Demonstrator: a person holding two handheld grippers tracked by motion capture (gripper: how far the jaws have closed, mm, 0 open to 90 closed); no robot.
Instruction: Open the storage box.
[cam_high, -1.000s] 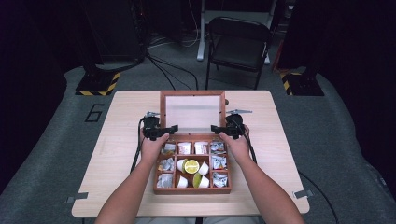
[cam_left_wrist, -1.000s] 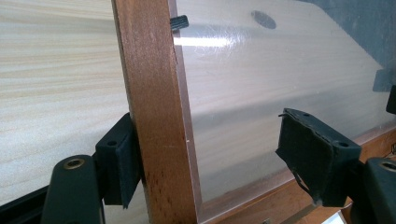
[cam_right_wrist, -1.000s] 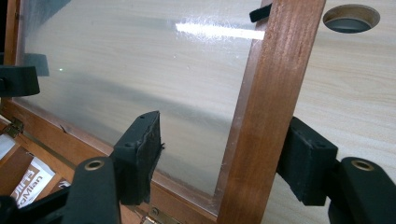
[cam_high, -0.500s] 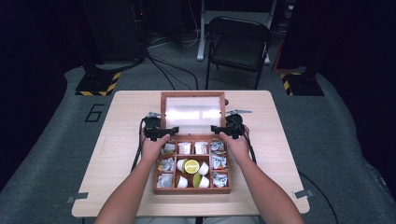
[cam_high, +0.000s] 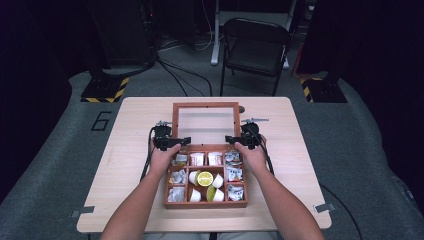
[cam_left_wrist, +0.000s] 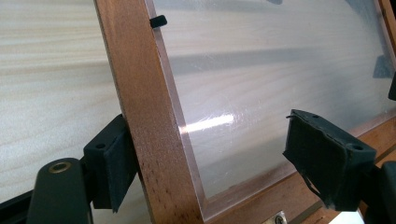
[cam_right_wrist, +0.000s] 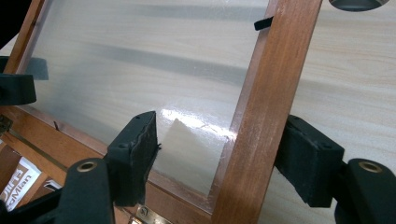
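Since a second ago both sets of fingers have been opening, and the lid (cam_high: 205, 124) now lies back flat. Nearest, the open wooden box (cam_high: 206, 202) sits on the desk (cam_high: 125, 200). Beyond, left gripper (cam_left_wrist: 205, 163) and right gripper (cam_right_wrist: 219, 161) straddle the lid's side rails, ungripped.

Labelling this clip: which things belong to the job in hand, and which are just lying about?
In the job: wooden box, its open lid, left hand-held gripper, right hand-held gripper.
Lying about: folding chair, floor cables.
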